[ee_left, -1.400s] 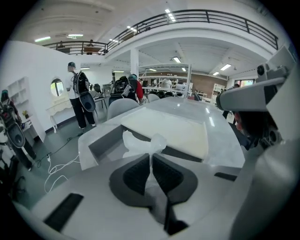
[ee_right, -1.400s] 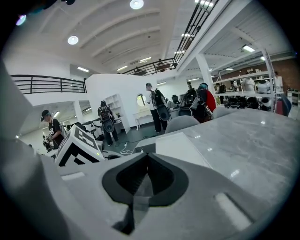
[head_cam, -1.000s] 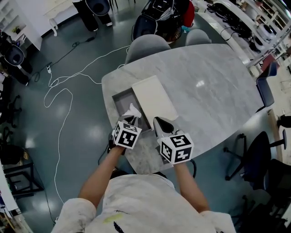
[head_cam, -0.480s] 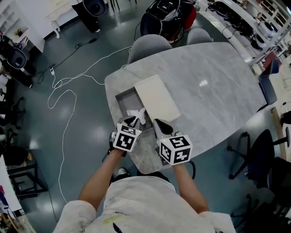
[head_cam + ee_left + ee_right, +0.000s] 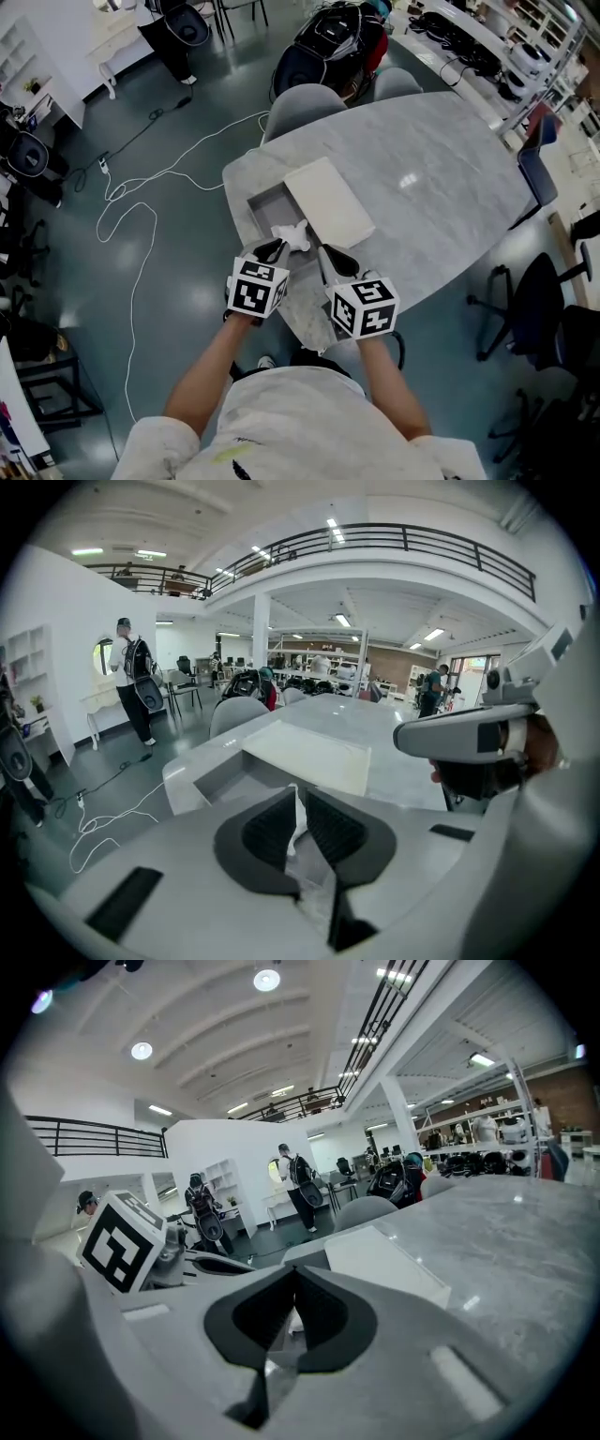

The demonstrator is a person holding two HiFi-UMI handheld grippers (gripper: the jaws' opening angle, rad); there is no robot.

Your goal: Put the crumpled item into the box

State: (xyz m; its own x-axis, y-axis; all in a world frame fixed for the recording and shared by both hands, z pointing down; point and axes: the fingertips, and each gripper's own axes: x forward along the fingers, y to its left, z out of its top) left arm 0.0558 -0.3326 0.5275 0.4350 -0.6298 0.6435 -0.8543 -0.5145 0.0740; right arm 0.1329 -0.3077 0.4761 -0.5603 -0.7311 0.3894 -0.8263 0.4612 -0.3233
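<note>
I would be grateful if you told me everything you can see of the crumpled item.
The crumpled item is a white wad, paper or tissue by its look, creased and irregular. The left gripper pinches it between its dark ribbed jaws, a thin fold standing up in the gap. In the head view it lies over the near end of the open grey box, beside the white lid; whether it touches the box floor cannot be told.
</note>
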